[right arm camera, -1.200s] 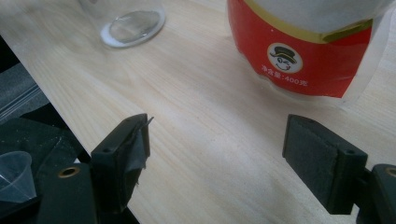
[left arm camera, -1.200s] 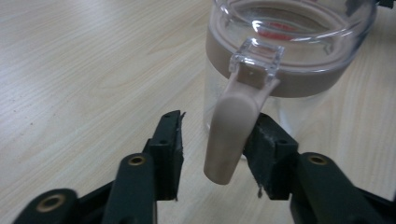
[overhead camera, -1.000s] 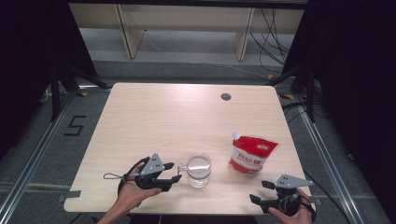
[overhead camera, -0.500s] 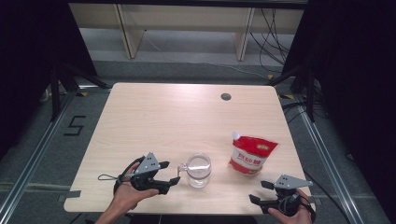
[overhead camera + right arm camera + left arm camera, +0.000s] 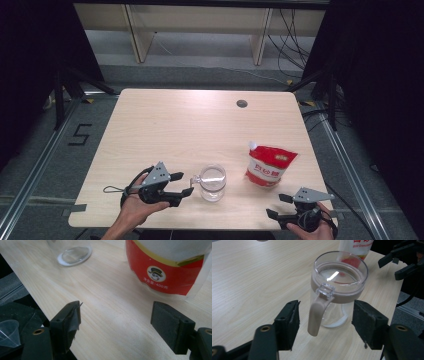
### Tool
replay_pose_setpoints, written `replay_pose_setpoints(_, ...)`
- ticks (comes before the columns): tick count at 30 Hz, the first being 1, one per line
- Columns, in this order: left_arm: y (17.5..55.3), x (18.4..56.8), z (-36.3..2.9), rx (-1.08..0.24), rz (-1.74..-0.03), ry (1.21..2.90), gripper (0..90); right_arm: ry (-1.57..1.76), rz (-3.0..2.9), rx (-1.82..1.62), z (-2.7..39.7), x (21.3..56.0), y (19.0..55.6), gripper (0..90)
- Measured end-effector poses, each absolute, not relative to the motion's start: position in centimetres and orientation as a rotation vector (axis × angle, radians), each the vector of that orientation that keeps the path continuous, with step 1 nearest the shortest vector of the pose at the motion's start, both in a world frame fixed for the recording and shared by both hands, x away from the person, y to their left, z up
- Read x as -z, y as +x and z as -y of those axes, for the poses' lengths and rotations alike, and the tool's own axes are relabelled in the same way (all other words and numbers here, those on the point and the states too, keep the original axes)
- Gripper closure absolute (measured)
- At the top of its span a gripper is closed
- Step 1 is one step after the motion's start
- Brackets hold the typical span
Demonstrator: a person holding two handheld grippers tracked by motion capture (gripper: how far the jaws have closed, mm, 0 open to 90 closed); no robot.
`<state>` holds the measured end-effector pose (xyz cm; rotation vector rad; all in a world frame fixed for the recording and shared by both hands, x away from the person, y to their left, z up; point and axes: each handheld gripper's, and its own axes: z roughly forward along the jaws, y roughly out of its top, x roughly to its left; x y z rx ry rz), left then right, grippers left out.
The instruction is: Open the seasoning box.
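A clear mug [image 5: 212, 182] with a beige lid band and a beige handle stands near the table's front edge. My left gripper [image 5: 183, 184] lies just left of it, pointing at the handle. In the left gripper view the handle [image 5: 318, 312] hangs between the open jaws of my left gripper [image 5: 328, 315]. The jaws have just been closing and neither pad touches it. A red and white pouch [image 5: 270, 165] stands to the mug's right. My right gripper [image 5: 276, 205] rests open at the front right corner, short of the pouch [image 5: 170, 272], with nothing between its jaws [image 5: 120, 316].
The light wooden table [image 5: 190, 125] has a round cable hole [image 5: 242, 103] at the back right. Wooden shelving and cables lie on the floor behind. A small clear plastic cup [image 5: 8, 333] shows below the table's front edge.
My left gripper has shifted slightly beside the mug's handle. The right gripper, the mug and the pouch have not moved.
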<state>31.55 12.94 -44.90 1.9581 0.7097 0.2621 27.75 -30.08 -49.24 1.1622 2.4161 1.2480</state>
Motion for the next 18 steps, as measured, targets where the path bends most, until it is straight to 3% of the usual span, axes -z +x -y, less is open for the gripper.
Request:
replay_pose_setpoints(8,31.8,43.8,-12.7,-0.270,-0.657,1.930,69.2,1.106,-2.397,-1.280,29.6,48.8,27.8,25.2)
replay_pose_setpoints(18,32.7,43.3,-11.7,-0.299,-0.665,1.921,86.9,1.088,-2.405,-1.331,27.9,48.1,27.3,25.4)
